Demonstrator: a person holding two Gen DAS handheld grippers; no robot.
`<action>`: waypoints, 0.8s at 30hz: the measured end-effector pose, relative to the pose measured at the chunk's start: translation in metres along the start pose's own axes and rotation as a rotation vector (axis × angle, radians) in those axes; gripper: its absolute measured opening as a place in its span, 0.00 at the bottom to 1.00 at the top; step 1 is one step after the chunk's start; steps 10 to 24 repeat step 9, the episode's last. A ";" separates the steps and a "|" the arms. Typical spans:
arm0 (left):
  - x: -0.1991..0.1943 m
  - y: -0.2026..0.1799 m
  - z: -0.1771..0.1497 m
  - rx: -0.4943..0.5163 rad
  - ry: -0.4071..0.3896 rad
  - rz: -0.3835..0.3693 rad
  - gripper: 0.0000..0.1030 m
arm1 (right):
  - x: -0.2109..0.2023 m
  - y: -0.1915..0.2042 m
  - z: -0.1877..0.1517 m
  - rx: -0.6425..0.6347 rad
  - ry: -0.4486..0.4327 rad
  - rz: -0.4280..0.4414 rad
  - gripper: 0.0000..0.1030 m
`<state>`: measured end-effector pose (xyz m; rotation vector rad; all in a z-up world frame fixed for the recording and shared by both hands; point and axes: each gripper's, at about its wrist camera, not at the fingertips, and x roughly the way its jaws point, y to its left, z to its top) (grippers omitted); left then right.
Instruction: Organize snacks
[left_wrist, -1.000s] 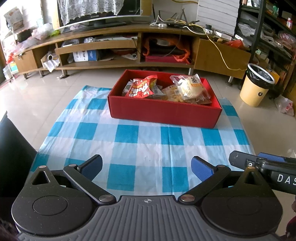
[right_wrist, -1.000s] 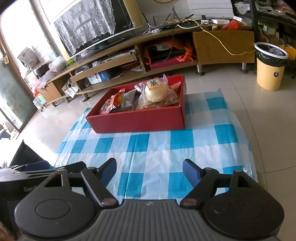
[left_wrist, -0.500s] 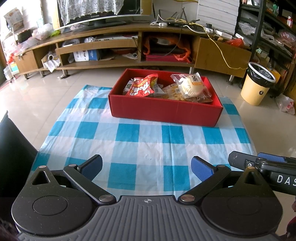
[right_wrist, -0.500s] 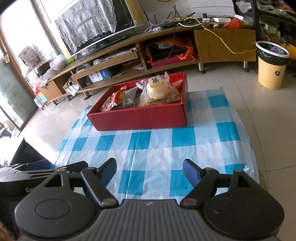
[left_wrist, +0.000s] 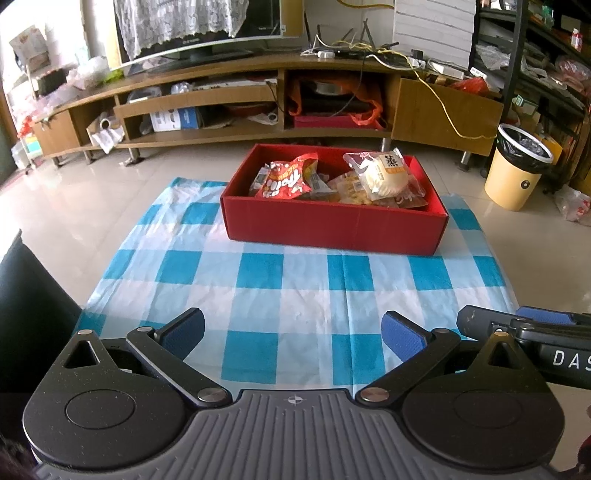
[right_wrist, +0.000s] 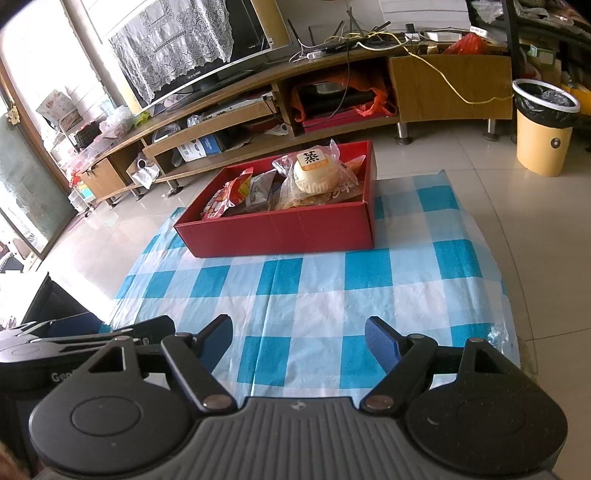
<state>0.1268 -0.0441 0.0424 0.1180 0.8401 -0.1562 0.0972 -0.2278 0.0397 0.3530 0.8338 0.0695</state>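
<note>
The red box (left_wrist: 334, 229) is set on the checked cloth (left_wrist: 295, 295), straight ahead of the left gripper (left_wrist: 291, 330) and ahead, slightly to the left, of the right gripper (right_wrist: 298, 341); both are well apart from it. Its long axis runs across both views. Both grippers are seen released, nothing between the jaws. The snack packets are piled inside: a red bag (left_wrist: 290, 177) and a wrapped round bun (left_wrist: 384, 173).

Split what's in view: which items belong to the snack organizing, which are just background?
Job:
- red box
- red snack bag
- wrapped bun
- other packets under them, hard to tell apart
- left gripper, right gripper, both open and empty

Background:
- checked cloth
- yellow bin
- TV stand
</note>
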 end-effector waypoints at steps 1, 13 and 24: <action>0.000 0.000 0.000 0.002 -0.002 0.001 1.00 | 0.000 0.000 0.000 0.000 0.000 0.000 0.73; -0.004 -0.001 0.001 0.010 -0.033 0.013 1.00 | -0.001 0.000 0.000 0.002 -0.007 0.001 0.74; -0.004 -0.001 0.001 0.010 -0.033 0.013 1.00 | -0.001 0.000 0.000 0.002 -0.007 0.001 0.74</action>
